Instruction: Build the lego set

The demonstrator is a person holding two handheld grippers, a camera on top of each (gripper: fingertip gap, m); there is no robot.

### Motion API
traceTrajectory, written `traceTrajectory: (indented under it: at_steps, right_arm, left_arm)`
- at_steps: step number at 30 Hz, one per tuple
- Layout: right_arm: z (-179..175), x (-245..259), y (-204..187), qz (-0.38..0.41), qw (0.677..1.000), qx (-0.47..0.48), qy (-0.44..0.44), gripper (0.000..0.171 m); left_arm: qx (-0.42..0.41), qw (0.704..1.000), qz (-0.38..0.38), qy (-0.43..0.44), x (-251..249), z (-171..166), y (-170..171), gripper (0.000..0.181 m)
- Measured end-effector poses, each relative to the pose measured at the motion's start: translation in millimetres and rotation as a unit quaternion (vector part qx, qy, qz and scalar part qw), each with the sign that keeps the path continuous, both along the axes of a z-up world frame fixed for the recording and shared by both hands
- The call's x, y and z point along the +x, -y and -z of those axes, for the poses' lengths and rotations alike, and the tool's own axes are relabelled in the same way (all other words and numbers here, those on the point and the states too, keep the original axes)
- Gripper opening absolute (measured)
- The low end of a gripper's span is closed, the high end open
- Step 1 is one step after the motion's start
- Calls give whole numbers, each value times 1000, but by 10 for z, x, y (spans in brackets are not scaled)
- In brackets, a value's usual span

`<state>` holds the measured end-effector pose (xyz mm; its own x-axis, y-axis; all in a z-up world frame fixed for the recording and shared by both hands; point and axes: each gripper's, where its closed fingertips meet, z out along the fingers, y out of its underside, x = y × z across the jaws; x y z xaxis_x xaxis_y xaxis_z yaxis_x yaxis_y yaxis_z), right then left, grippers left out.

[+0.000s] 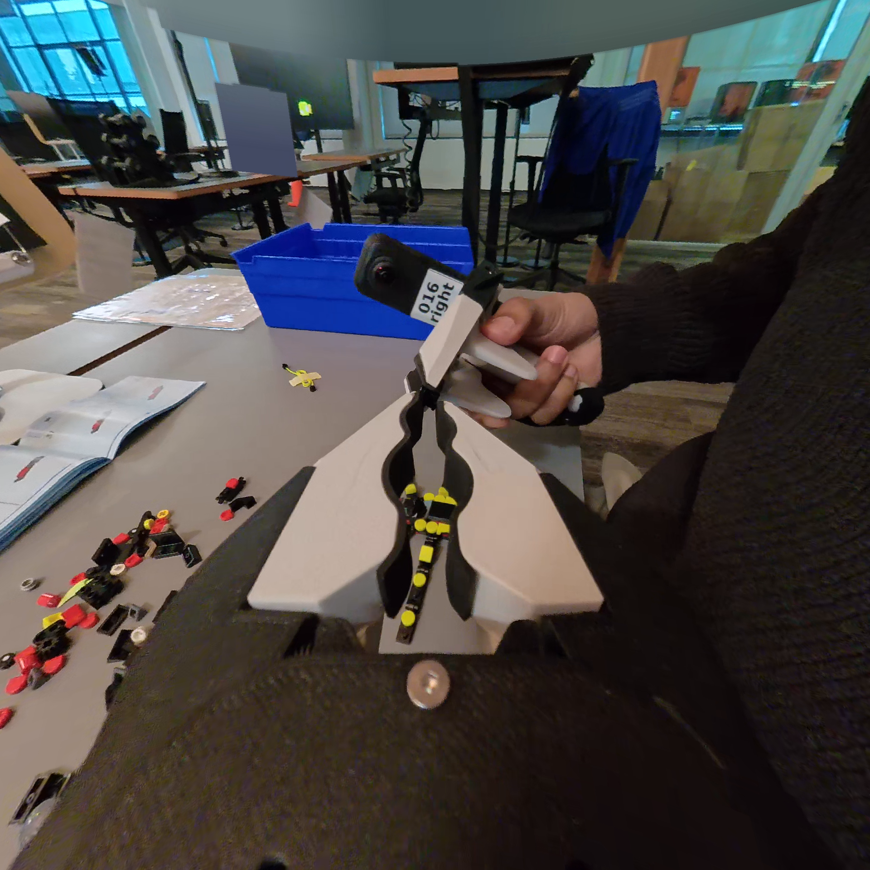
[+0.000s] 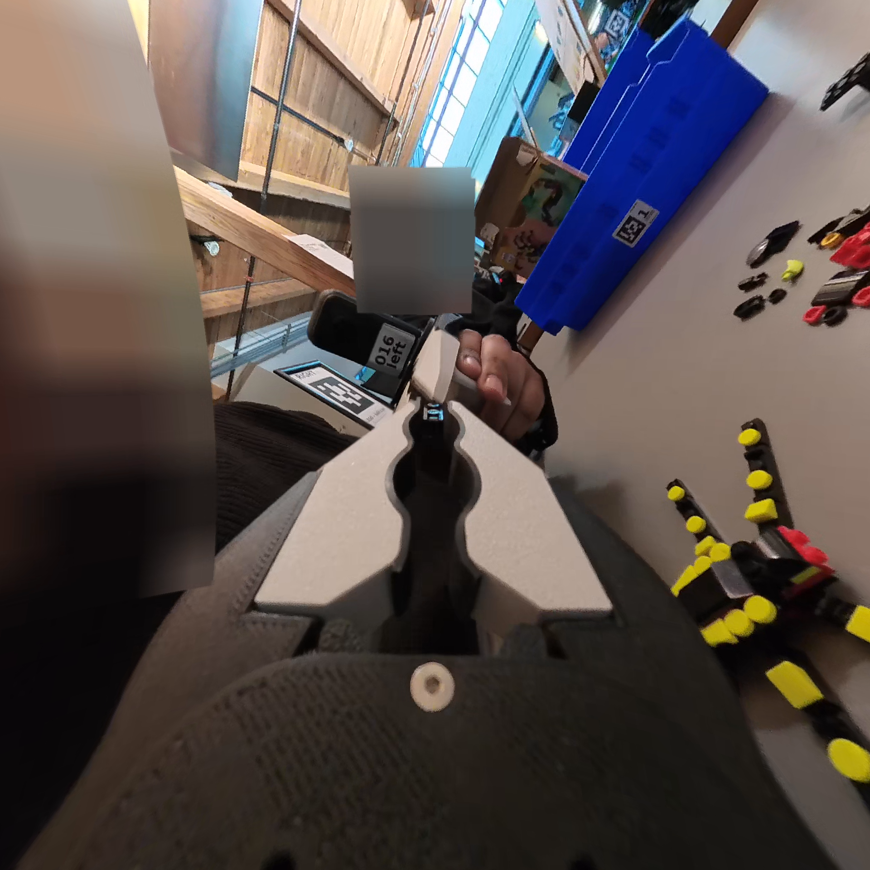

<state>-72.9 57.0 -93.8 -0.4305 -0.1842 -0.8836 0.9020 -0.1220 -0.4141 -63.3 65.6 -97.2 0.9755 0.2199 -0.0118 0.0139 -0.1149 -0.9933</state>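
The black and yellow lego model (image 2: 772, 593) runs off the picture's right edge (its far end is cut away). Tiny piece (image 2: 432, 414) between the fingers (image 2: 358, 508): too small to tell.

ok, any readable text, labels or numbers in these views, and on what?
I won't quote the writing, so this lists only where it stands.
Camera label, left wrist view: legible.
Camera label, right wrist view: legible.
Tag sticker on blue bin: legible.
Marker card: small print.
Booklet: too small to read.
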Motion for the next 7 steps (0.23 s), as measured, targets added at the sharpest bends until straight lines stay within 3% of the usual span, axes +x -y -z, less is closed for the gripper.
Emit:
traceTrajectory:
  at_steps: [1,7]
  right_arm:
    - [-1,-8,0,3,1000,-5,4,6]
    - [3,-58,-2,25,999,-20,26,5]
  left_arm:
    - [0,1000,-3,-2,-8,-1,1,2]
    - [-3,1000,-15,-4,-49,5,6,2]
